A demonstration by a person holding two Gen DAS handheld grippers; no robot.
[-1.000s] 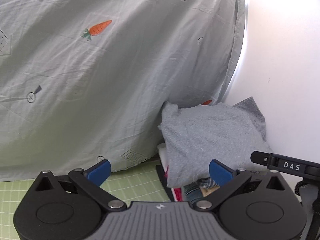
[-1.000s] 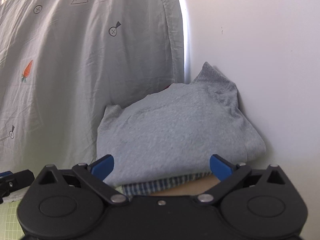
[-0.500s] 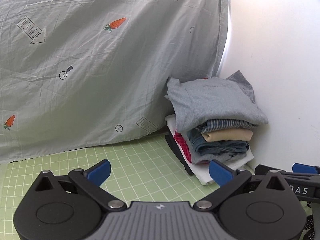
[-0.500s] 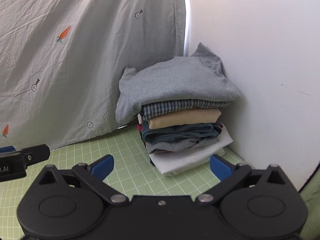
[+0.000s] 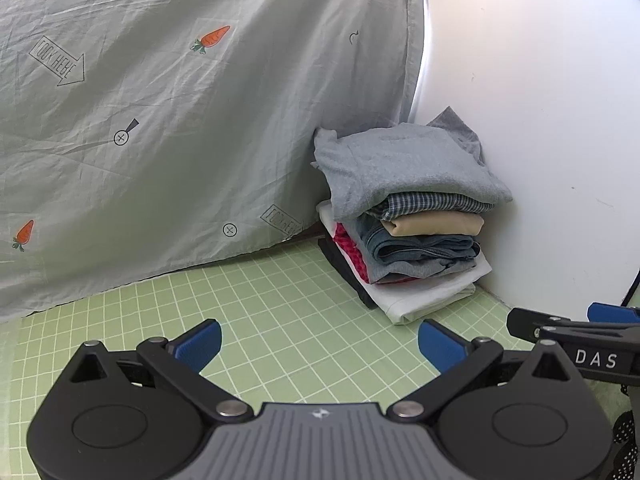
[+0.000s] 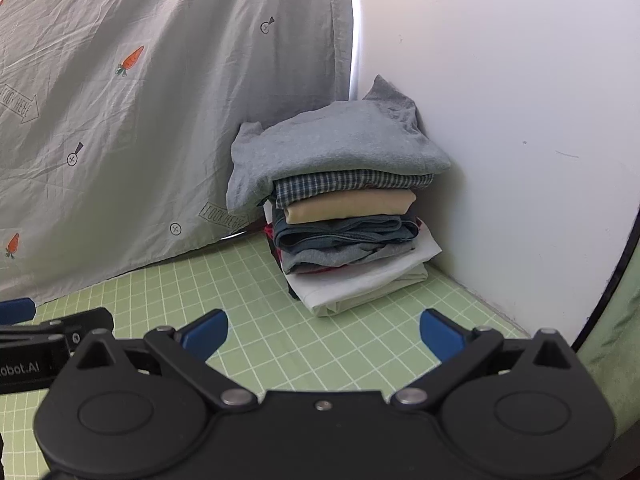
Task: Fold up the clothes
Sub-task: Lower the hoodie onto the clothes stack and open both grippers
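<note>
A stack of folded clothes (image 5: 412, 236) (image 6: 344, 224) stands in the far corner of the green grid mat (image 5: 280, 320) (image 6: 320, 328). A folded grey T-shirt (image 5: 400, 160) (image 6: 340, 148) lies on top, over plaid, tan, denim, red and white pieces. My left gripper (image 5: 319, 345) hovers open over the mat, well short of the stack, nothing between its blue pads. My right gripper (image 6: 323, 335) is open too, empty, at a similar distance. Each gripper shows at the edge of the other's view: the right gripper (image 5: 576, 336) and the left gripper (image 6: 48, 332).
A pale grey sheet (image 5: 180, 120) (image 6: 140, 100) printed with carrots and arrows hangs behind the mat on the left. A white wall (image 5: 540, 120) (image 6: 520, 120) closes the right side, touching the stack. Open mat lies between the grippers and the stack.
Both grippers have drawn back from the stack and dropped lower. The grey T-shirt stays on top of the stack. The whole stack and the mat now show.
</note>
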